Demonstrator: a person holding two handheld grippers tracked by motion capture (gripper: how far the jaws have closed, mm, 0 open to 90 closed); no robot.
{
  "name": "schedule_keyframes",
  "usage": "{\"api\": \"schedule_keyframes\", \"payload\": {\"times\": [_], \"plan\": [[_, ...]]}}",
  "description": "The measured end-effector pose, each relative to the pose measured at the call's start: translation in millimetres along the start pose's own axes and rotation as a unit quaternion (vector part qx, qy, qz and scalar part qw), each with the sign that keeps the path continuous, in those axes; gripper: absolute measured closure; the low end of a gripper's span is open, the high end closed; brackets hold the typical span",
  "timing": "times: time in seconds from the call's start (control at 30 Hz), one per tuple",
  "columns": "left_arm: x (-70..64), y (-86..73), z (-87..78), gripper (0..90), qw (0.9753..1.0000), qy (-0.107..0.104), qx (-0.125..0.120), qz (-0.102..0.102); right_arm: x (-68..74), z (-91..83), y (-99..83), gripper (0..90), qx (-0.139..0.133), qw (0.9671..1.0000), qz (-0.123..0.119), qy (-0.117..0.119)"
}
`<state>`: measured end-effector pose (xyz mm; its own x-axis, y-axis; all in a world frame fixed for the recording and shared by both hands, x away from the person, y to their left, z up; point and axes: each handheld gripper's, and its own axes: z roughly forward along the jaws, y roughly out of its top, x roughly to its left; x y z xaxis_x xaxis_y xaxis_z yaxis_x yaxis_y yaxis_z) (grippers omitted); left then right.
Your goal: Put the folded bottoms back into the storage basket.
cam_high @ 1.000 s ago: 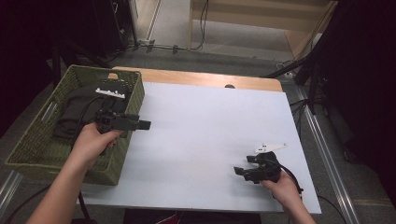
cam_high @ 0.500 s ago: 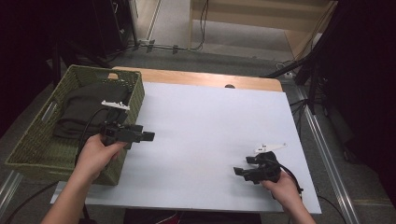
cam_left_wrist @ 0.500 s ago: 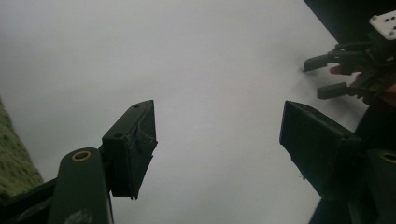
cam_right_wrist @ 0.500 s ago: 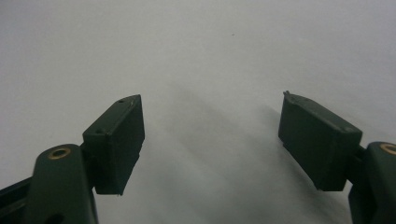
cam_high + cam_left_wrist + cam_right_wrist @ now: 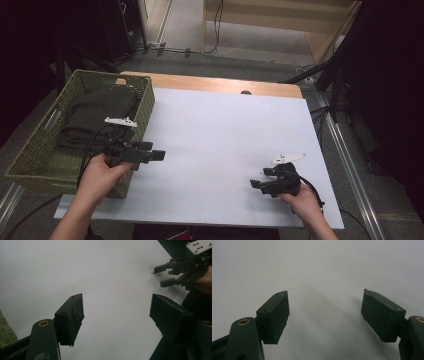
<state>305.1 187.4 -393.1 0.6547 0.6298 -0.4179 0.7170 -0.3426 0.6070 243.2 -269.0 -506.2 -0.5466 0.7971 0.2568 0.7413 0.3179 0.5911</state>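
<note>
Left gripper out past the basket rim, right one parked, both empty.

Your left gripper (image 5: 155, 155) has moved down-frame and right since the last frames, from over the green basket (image 5: 35, 160) to just past its right wall, over the white table sheet (image 5: 225, 130); jaws wide apart, pointing right across the frame. Your right gripper (image 5: 257, 182) at lower right hasn't moved; jaws also wide, pointing left. Dark cloth (image 5: 95, 112) lies in the basket at left of frame, long axis running roughly bottom-left to top-right; its lower end is hidden behind your left gripper and cable, and the folds are too dark to read.
</note>
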Motion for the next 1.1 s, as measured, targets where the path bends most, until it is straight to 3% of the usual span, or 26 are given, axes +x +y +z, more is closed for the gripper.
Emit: {"api": "schedule_keyframes", "payload": {"times": [0.37,0.57,0.73,1.1], "plan": [[-4.9,-18.1,-7.7,28.0,0.9999,-0.002,-0.007,-0.012,0.4,-0.5,-0.1,21.2,0.001,1.0,-0.002,0.0],[-10.6,-26.2,-5.5,27.6,0.9996,0.011,-0.017,0.021,1.0,-0.3,0.0,21.2,0.0,1.0,-0.002,0.004],[-8.0,-27.1,-5.7,27.7,0.9996,-0.004,-0.021,0.017,1.3,-0.3,0.0,21.2,0.0,1.0,-0.004,0.004],[-9.0,-28.6,-4.8,27.7,0.9994,0.0,-0.024,0.026,1.5,0.2,0.1,21.2,0.0,0.9999,-0.008,0.008]]}}
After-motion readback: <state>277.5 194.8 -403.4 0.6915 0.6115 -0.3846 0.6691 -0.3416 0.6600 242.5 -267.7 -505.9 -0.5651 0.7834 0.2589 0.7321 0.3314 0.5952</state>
